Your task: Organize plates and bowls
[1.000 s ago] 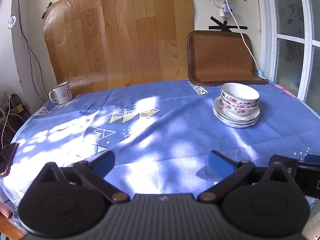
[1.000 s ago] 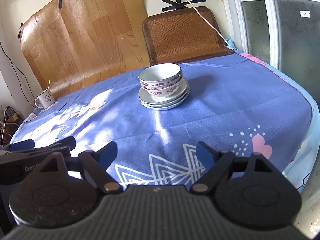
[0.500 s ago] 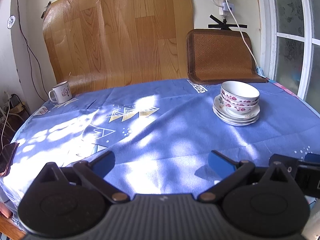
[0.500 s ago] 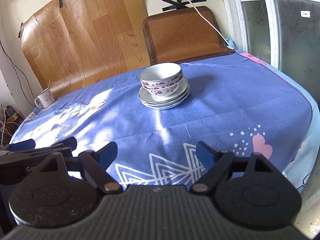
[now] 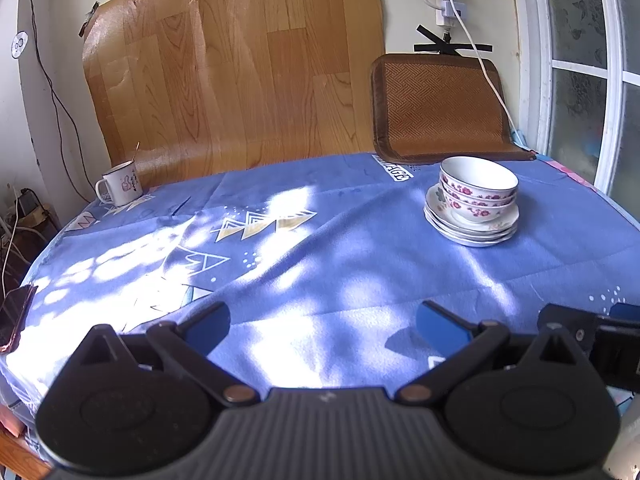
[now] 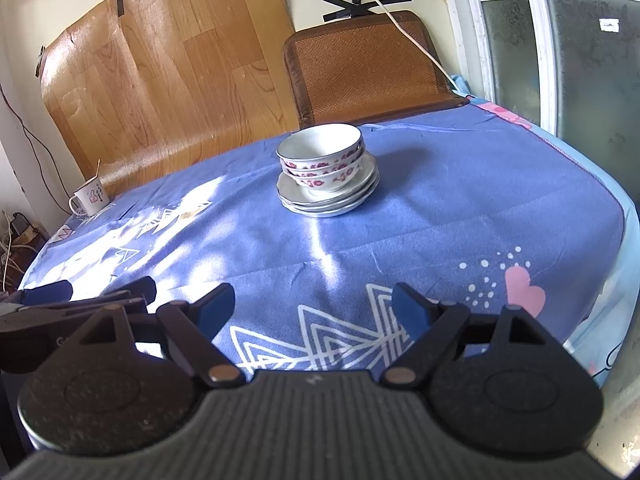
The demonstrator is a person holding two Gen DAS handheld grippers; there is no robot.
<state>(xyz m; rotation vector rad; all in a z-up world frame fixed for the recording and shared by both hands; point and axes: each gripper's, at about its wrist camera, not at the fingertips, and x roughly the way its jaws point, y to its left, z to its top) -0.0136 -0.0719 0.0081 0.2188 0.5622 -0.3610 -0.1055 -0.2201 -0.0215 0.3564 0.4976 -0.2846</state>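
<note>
stack: nested bowls (image 5: 478,190) sitting on piled plates (image 5: 472,228), all one tower on the blue tablecloth (image 5: 320,248), far side of table
bowls: floral rims, upright, look like three nested; top one empty
plates: several under the bowls, exact count unclear
left gripper (image 5: 322,322): fingers spread wide, nothing between them, low over near table edge
right gripper (image 6: 312,306): fingers spread wide too, empty, low over near edge
stack from left gripper: about 1 o'clock, well apart
stack from right gripper: about 12 o'clock, nearly dead ahead, well apart
nearer hand: judging by size in view and straighter line, right; close call
axis: stack is round with a vertical axis, so no long side to line up on; a rim pinch would work from any side
status guess: everything already in one tower, both tools free, so task looks finished or idle
risk: pushing the tower low could slide bowls off the plates
other: mug (image 5: 120,184) with spoon at 11 o'clock from left gripper, far corner; phone (image 5: 14,318) on left table edge, 9 o'clock
</note>
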